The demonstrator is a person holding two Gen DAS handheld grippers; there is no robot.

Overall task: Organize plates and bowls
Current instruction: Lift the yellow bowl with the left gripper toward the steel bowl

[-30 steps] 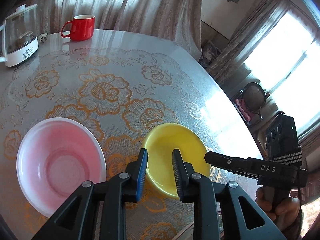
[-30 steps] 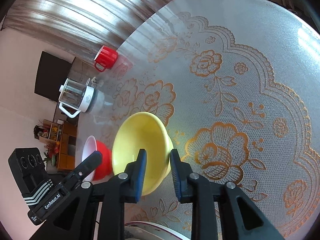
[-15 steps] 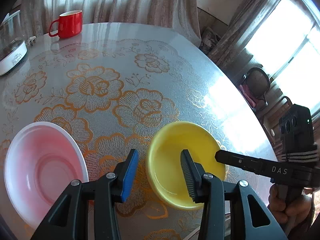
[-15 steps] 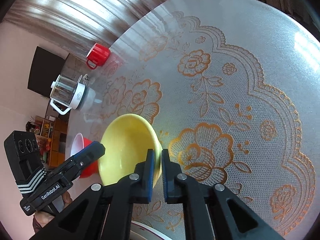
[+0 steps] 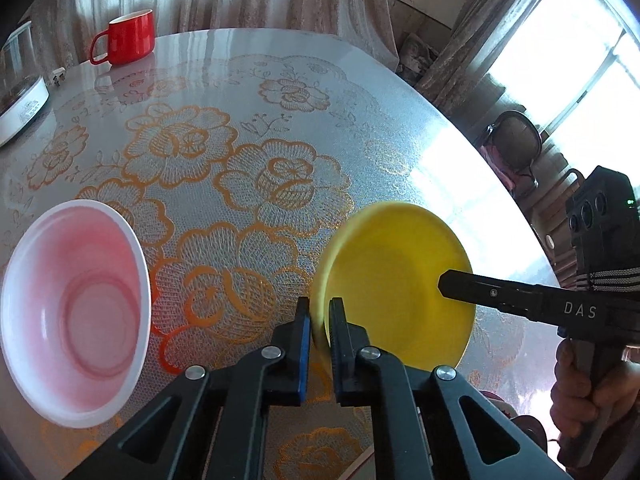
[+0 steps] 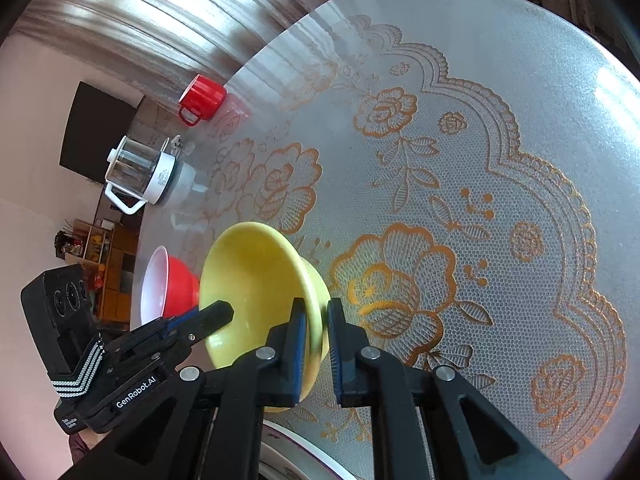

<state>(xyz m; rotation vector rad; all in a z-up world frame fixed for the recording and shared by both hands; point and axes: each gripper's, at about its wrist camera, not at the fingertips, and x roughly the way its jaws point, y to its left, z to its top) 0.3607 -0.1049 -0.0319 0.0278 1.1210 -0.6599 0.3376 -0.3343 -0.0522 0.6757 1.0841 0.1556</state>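
Observation:
A yellow bowl sits tilted on the lace-patterned table, held from two sides. My left gripper has its jaws closing tight on the bowl's left rim, pads on both faces. In the right wrist view the left gripper reaches in from the left. My right gripper is shut on the opposite rim, and in the left wrist view the right gripper lies across the bowl's right edge. A second bowl, red outside and pale pink inside, stands apart on the left.
A red mug and a glass kettle stand at the table's far side. A white plate's rim shows under my grippers. A hand holds the right gripper beyond the table edge. A chair stands by the window.
The left gripper opened wider, moved over the yellow bowl's left rim and closed on it. The right gripper closed on the other rim. The bowl now sits more tilted.

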